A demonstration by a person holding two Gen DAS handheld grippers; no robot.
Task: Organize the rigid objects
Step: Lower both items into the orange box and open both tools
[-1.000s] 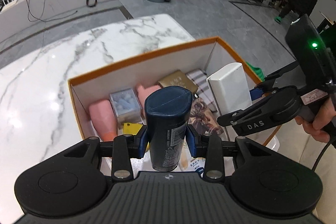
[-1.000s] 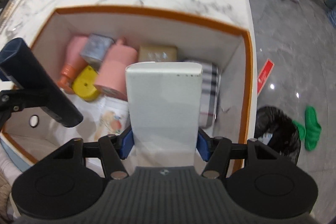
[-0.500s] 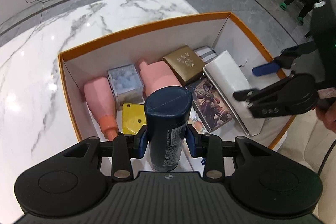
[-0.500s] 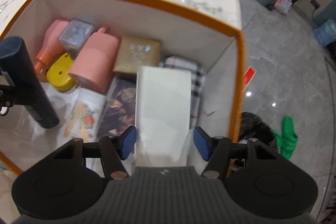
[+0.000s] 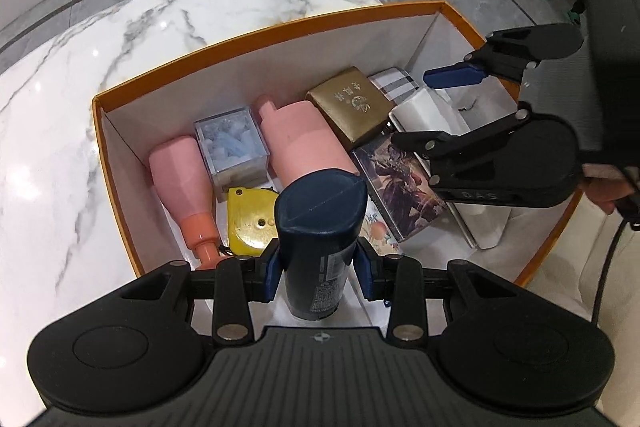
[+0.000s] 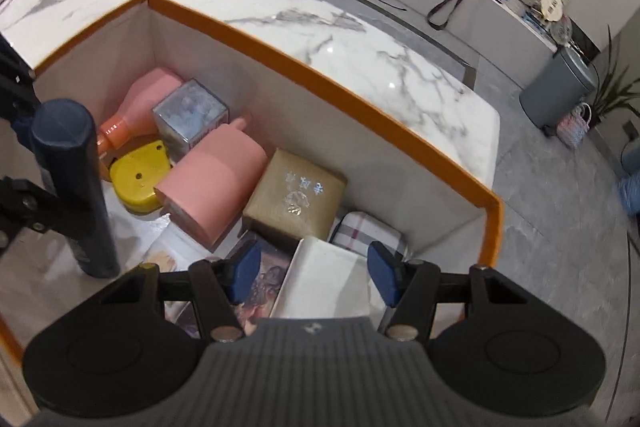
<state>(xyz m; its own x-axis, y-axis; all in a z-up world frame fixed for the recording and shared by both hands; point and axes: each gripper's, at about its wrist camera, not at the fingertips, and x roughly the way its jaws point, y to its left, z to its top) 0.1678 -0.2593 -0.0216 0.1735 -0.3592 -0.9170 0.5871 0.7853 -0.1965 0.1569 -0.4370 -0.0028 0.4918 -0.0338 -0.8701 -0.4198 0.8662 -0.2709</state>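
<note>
My left gripper (image 5: 320, 269) is shut on a dark blue bottle (image 5: 322, 223), held upright over the near left part of the orange-rimmed box (image 5: 260, 35). The same bottle (image 6: 72, 183) shows at the left of the right wrist view. A white flat box (image 5: 486, 229) lies on its side in the carton's right part. My right gripper (image 6: 312, 271) hovers just above this white box (image 6: 324, 283). Its jaws are closing, but the blue pads (image 6: 244, 273) stand clear of the box and touch nothing.
Inside the carton lie a pink bottle (image 5: 180, 179), a clear cube (image 5: 232, 147), a pink container (image 5: 304, 143), a gold box (image 5: 356, 107), a plaid item (image 5: 394, 83), a picture box (image 5: 400, 183) and a yellow tape measure (image 5: 248, 219). The carton stands on a marble table (image 5: 120, 67).
The right gripper let go of the white box, which now lies flat in the carton, and the gripper rolled. The left gripper with the bottle sank a little toward the carton.
</note>
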